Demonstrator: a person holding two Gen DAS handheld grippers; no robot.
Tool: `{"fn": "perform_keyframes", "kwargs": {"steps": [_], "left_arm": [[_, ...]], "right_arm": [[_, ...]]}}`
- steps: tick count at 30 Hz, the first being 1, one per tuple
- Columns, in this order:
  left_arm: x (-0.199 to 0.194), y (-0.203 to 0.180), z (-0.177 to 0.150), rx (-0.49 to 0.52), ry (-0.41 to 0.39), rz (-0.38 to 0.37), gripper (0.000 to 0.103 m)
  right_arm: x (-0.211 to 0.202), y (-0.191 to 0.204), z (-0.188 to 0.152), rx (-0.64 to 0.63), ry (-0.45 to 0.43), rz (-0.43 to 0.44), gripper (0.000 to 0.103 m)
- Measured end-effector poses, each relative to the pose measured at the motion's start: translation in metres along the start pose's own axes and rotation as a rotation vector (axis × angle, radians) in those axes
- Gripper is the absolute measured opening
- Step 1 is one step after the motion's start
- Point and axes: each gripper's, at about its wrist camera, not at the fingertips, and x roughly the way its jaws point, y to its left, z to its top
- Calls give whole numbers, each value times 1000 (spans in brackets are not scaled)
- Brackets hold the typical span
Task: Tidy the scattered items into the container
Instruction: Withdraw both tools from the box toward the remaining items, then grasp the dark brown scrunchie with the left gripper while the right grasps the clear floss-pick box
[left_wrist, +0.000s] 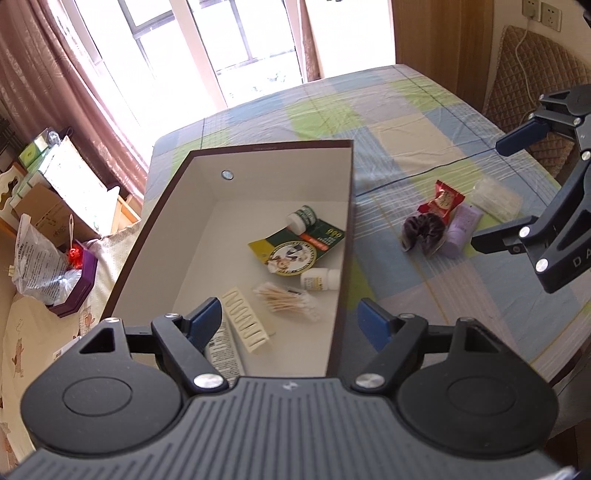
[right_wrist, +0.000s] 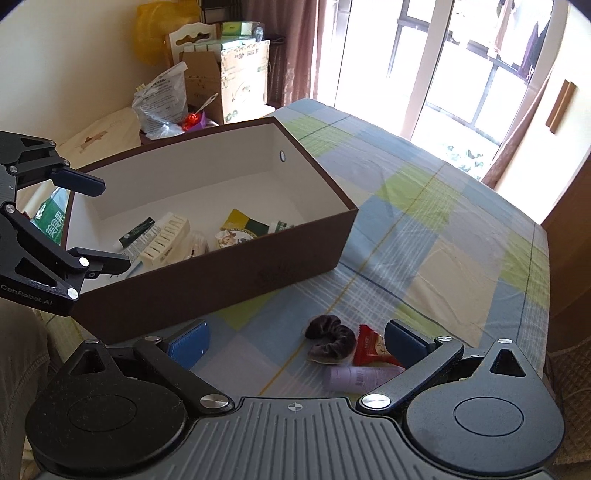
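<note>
Left wrist view, risk: our left tool (left_wrist: 291, 319) straddles the near right wall of the brown cardboard box with the white inside (left_wrist: 343, 236); we judge that a careless lowering would strike that thin wall and shove the box across the checked blue, green and cream bedsheet (left_wrist: 399, 110).
Left wrist view, tool: fingers wide apart, holding nothing, touching nothing we can see.
Left wrist view, tidied things: a small white bottle with a green label (left_wrist: 302, 218), a green and yellow sachet (left_wrist: 295, 245), a bundle of cotton swabs (left_wrist: 286, 301) and a cream comb-like clip (left_wrist: 245, 325) lie in the box.
Right wrist view, risk: the dark velvet scrunchie (right_wrist: 330, 341), the red snack packet (right_wrist: 371, 345) and the lilac plastic tube (right_wrist: 360, 378) touch one another, so we judge that a grab may drag a neighbour along.
Right wrist view, tool: our right tool (right_wrist: 295, 343) hovers spread wide above that cluster, empty.
Right wrist view, remaining: these three lie outside the box, near its long side.
</note>
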Motion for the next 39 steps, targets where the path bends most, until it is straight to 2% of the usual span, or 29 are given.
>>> {"fn": "perform_keyframes", "kwargs": {"steps": [11,20,26,32,38,39], "left_arm": [[6,-37,5,37,-16,-70,78],[9,-65,10,52,-39,-125,78],[23,-83,11,75,-28,-160,71],[43,-91,17,76,-7,-175,69],[59,-95,25,40,9,-192,69],[62,-96,26,34,13,-195,69]], "right_arm": [[-8,-55,-64,186,43,-54,103],[-17,-83,-103,345,38,-111,103],[-9,-106,-122,468,36,-139,103],[12,-137,-129,502,27,-153,103],[45,-160,-126,452,22,-118,103],[51,-162,-125,438,27,-112,92]]}}
